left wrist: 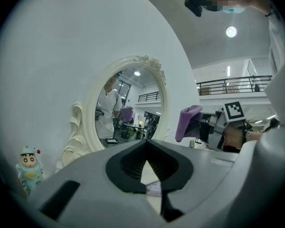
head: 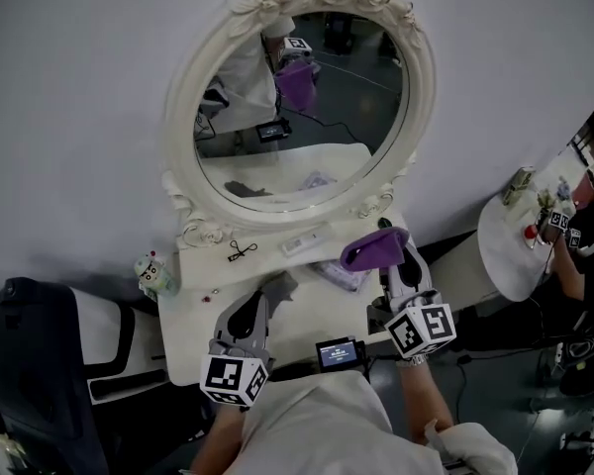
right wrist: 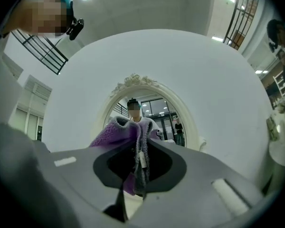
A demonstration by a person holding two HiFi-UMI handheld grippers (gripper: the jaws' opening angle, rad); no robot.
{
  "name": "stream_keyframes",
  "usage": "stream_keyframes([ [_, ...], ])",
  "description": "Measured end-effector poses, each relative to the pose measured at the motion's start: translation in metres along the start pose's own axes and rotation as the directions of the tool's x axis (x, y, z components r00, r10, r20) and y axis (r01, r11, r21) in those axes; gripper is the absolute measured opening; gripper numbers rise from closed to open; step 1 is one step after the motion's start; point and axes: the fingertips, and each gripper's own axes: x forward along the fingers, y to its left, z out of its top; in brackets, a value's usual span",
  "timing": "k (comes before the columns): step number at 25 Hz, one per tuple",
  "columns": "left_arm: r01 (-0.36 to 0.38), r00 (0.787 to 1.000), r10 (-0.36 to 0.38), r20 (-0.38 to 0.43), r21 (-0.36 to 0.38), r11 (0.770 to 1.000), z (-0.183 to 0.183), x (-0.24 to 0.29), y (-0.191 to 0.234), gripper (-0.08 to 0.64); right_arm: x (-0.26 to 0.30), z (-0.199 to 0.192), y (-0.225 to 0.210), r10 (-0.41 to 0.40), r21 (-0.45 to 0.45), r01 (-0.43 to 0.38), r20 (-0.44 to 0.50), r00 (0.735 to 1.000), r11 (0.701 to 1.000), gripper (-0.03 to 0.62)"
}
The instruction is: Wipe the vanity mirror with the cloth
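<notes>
The oval vanity mirror (head: 307, 117) in its ornate white frame (head: 181, 127) stands at the back of the white vanity table (head: 193, 330). My right gripper (head: 391, 252) is shut on a folded purple cloth (head: 373, 247), held above the table's right part, below the mirror and apart from the glass. In the right gripper view the cloth (right wrist: 118, 134) bunches out of the shut jaws, with the mirror (right wrist: 154, 108) straight ahead. My left gripper (head: 275, 287) hovers low over the table's middle, shut and empty. In the left gripper view the mirror (left wrist: 128, 108) is ahead on the left and the cloth (left wrist: 187, 120) on the right.
A small cartoon figurine (head: 153, 273) stands on the table's left corner. A black clip (head: 242, 250), a white box (head: 305, 240) and a packet (head: 342, 273) lie under the mirror. A dark chair (head: 30, 364) is at left, a round side table (head: 505, 250) with bottles at right.
</notes>
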Motion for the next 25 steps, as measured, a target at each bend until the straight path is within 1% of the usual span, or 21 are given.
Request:
stream_keyframes([
  [3, 0.039, 0.999, -0.038, -0.014, 0.015, 0.999, -0.009, -0.007, -0.006, 0.000, -0.035, -0.021, 0.015, -0.026, 0.069, 0.029, -0.046, 0.999, 0.997, 0.054],
  [6, 0.073, 0.997, -0.073, -0.032, 0.006, 0.997, -0.021, -0.011, -0.016, 0.000, -0.061, -0.045, 0.027, -0.047, 0.120, 0.059, -0.103, 0.994, 0.991, 0.054],
  [8, 0.090, 0.995, -0.089, -0.044, 0.008, 0.996, -0.029, -0.015, -0.025, 0.000, -0.074, -0.058, 0.034, -0.047, 0.168, 0.069, -0.128, 0.991, 0.983, 0.052],
  [10, 0.099, 0.994, -0.098, -0.054, 0.013, 0.995, -0.035, -0.021, -0.034, 0.000, -0.083, -0.066, 0.044, -0.018, 0.204, 0.046, -0.140, 0.990, 0.978, 0.051],
  [12, 0.095, 0.994, -0.094, -0.057, 0.019, 0.995, -0.039, -0.028, -0.044, 0.000, -0.089, -0.071, 0.053, 0.027, 0.211, 0.005, -0.147, 0.989, 0.977, 0.051],
  [18, 0.031, 0.998, -0.030, -0.046, 0.022, 0.999, -0.048, -0.041, -0.069, 0.000, -0.119, -0.074, 0.059, 0.105, 0.214, -0.071, -0.151, 0.983, 0.974, 0.051],
  [21, 0.026, 0.999, -0.025, -0.049, 0.024, 0.999, -0.057, -0.045, -0.099, 0.000, -0.148, -0.075, 0.051, 0.126, 0.229, -0.085, -0.169, 0.978, 0.970, 0.051],
  [25, 0.036, 0.998, -0.034, -0.055, 0.038, 0.999, -0.077, -0.057, -0.158, 0.000, -0.192, -0.076, 0.027, 0.138, 0.253, -0.089, -0.185, 0.973, 0.963, 0.051],
])
